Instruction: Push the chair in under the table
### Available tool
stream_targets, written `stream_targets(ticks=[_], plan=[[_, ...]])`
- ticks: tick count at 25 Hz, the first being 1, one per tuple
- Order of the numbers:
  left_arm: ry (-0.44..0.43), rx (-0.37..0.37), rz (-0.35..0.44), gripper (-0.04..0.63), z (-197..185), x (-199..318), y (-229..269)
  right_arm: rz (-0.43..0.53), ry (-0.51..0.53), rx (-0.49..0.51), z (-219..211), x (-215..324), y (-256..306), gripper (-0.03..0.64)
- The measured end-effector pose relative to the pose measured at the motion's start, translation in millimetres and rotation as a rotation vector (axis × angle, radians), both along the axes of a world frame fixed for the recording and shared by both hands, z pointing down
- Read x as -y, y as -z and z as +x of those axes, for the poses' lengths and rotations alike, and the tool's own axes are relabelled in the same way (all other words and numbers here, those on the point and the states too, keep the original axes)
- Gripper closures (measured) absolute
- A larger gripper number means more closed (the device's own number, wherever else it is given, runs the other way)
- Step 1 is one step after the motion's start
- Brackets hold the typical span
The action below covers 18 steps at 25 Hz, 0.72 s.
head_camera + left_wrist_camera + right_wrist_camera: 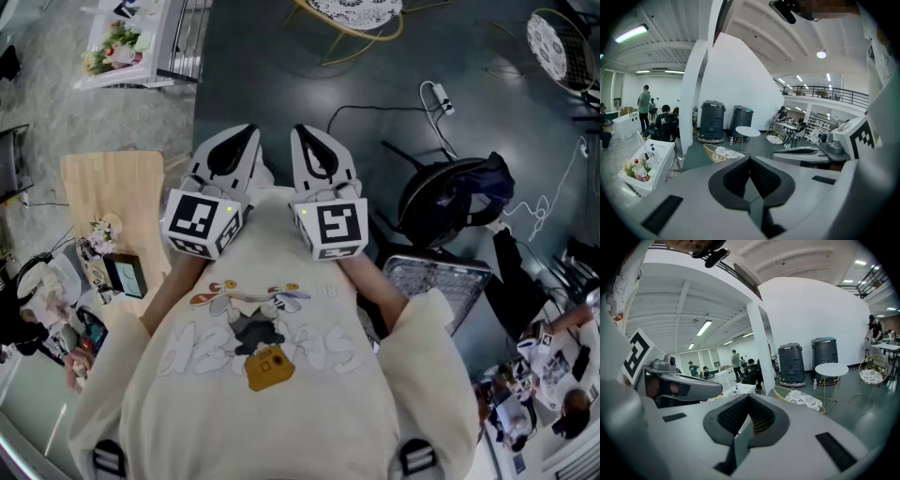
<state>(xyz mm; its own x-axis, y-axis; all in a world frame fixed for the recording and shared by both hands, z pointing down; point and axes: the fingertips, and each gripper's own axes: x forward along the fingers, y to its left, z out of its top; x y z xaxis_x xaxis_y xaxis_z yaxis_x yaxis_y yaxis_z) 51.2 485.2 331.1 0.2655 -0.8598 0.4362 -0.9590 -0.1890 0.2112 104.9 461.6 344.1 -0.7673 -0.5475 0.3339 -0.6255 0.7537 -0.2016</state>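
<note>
So, chair [354, 13] spot: top edge of head view, on the dark floor [281, 84], well ahead of both grippers; frame cuts it off there.
Chair facing: can't tell for sure. In R gripper view its rim rises on the left side and the cushion [802, 399] lies toward the round table [831, 369]. Seat looks round, no clear long axis.
Chair look: thin yellow wire frame, basket-like, w/ white lacy cushion on the seat.
Round table: white top on thin legs, just beyond chair and apart from it; chair not under it.
L gripper [246, 133]: jaws closed tight, nothing btwn them; tips aim toward chair.
R gripper [306, 131]: jaws closed too, empty; just beside the L one.
Other: 2nd chair [555, 42] of same kind at top right of head view; black chair [455, 192] w/ dark cloth on it, off to the right.
</note>
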Motion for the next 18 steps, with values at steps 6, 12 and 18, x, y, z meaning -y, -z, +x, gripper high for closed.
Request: stream_targets(ticks=[6,12,18], plan=[[-0.005,0.008,-0.005,0.586,-3,10,0,0.014,-0.002,0.014,-4,12,3,0.611],[-0.028,0.005,-0.006,0.586,14,12,2,-0.023,-0.074,0.073,21,16,6,0.611],[0.006,-0.069,-0.045,0.586,40,24,-7,-0.032,-0.078,0.078,63,26,-2,0.611]])
